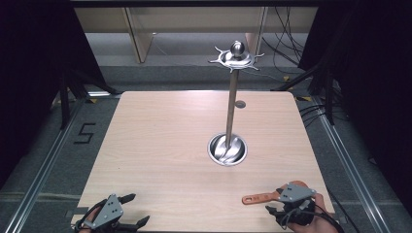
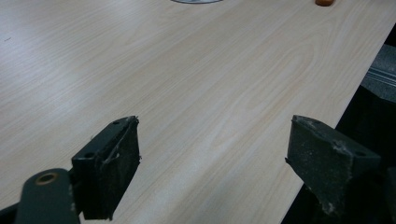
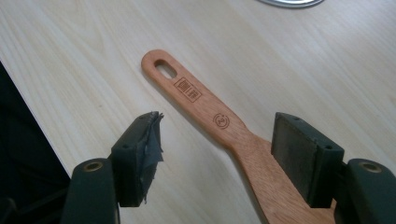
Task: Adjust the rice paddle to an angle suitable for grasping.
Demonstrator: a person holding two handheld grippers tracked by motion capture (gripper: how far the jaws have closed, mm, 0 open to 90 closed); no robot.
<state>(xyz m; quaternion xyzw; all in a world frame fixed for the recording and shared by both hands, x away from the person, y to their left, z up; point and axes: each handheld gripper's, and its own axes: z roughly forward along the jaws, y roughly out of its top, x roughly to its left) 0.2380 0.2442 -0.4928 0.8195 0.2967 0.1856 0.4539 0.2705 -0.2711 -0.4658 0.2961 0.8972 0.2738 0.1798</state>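
Observation:
A wooden spatula lies flat near the table's front right edge, its handle with a hanging hole pointing left. In the right gripper view the spatula runs between the jaws of my right gripper, which is open and straddles it; the wider part passes beside the right finger. In the high view my right gripper sits over the spatula's wide end. My left gripper rests at the front left corner, open, with nothing between its fingers.
A tall metal hook stand rises from a round steel base right of the table's middle, with a hooked ring and ball on top. A small round mark lies behind it. Black cables run along the floor at the right.

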